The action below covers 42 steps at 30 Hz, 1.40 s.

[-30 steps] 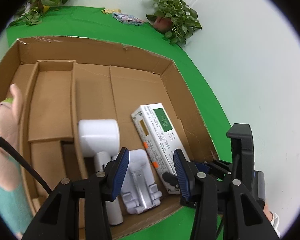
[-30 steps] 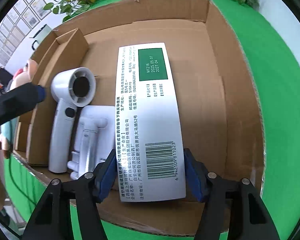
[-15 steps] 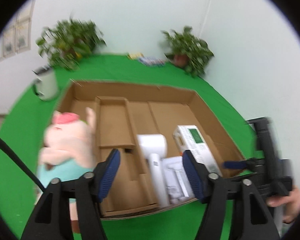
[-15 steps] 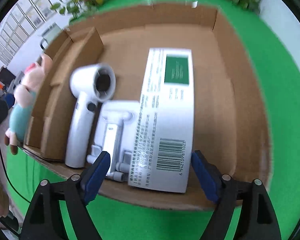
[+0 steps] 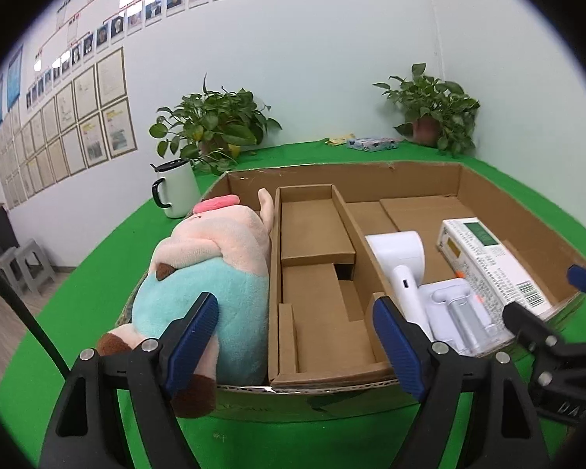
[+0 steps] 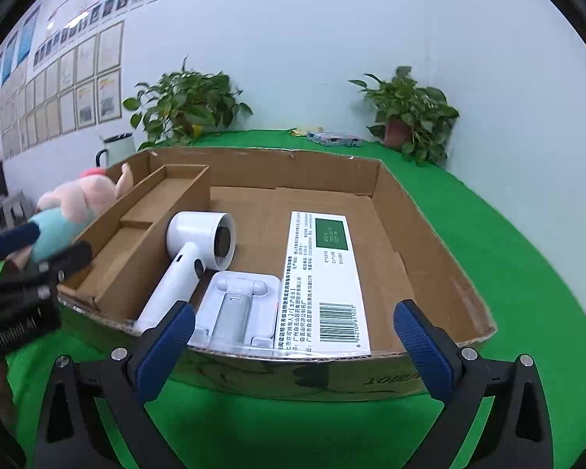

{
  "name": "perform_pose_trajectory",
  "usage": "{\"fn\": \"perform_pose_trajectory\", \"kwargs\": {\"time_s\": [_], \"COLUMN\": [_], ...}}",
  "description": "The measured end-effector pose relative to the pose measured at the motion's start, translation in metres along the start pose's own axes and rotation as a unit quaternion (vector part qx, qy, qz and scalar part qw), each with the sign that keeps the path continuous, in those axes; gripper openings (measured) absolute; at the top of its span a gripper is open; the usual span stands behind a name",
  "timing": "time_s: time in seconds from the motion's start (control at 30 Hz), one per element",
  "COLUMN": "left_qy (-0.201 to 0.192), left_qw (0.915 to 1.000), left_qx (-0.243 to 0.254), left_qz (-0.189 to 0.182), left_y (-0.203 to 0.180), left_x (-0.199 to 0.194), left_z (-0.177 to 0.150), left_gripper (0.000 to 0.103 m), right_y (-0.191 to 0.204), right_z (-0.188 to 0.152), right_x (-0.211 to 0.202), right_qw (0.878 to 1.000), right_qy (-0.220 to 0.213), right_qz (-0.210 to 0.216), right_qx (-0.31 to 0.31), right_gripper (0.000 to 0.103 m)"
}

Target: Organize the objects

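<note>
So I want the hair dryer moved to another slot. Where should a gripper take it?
Grip the hair dryer by its slim handle, from above, jaws across it. The round head is too wide, and the handle lies flat near the box's front edge.

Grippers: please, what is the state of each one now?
Left gripper: open, holding nothing.
Right gripper: open, holding nothing.

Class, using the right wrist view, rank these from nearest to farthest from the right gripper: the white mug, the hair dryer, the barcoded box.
From the right gripper:
1. Barcoded box, just ahead, inside the carton.
2. Hair dryer, ahead-left, in the carton.
3. White mug, far left, beyond the carton.
</note>
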<state>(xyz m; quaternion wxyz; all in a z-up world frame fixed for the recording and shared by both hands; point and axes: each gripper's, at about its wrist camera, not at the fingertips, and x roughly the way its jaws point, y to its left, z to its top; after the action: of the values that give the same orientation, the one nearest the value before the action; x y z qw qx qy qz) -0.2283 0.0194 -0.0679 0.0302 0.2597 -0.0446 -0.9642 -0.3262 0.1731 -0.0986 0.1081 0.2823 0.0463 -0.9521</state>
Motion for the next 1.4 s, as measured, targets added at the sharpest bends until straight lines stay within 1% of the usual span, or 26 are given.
{"fn": "perform_pose_trajectory", "kwargs": {"time_s": [0.07, 0.1, 0.17, 0.57, 0.9, 1.4], "left_qy": [-0.005, -0.008, -0.010, -0.007, -0.007, -0.007], "left_qw": [0.9999, 0.9998, 0.9995, 0.9997, 0.9997, 0.9997], "left_qx": [0.006, 0.009, 0.017, 0.013, 0.012, 0.012], "left_qz": [0.011, 0.016, 0.024, 0.019, 0.019, 0.019], "left_y": [-0.004, -0.006, -0.011, -0.007, -0.007, -0.007], "left_x": [0.000, 0.000, -0.003, -0.003, -0.003, -0.004], "left_z": [-0.005, -0.008, -0.011, -0.010, -0.010, -0.010], "left_gripper": [0.083, 0.084, 0.085, 0.086, 0.087, 0.087], "right_y": [0.009, 0.011, 0.011, 0.014, 0.010, 0.012], "right_z": [-0.004, -0.005, -0.006, -0.004, -0.001, 0.001], "right_x": [0.014, 0.022, 0.022, 0.027, 0.018, 0.017], "right_qw": [1.000, 1.000, 1.000, 1.000, 1.000, 1.000], "right_qy": [-0.015, -0.015, -0.014, -0.015, -0.016, -0.017], "right_qz": [-0.010, -0.007, -0.005, -0.005, -0.003, 0.000], "right_qx": [-0.005, -0.004, -0.003, -0.002, -0.001, 0.000], "right_gripper": [0.103, 0.103, 0.103, 0.103, 0.103, 0.103]}}
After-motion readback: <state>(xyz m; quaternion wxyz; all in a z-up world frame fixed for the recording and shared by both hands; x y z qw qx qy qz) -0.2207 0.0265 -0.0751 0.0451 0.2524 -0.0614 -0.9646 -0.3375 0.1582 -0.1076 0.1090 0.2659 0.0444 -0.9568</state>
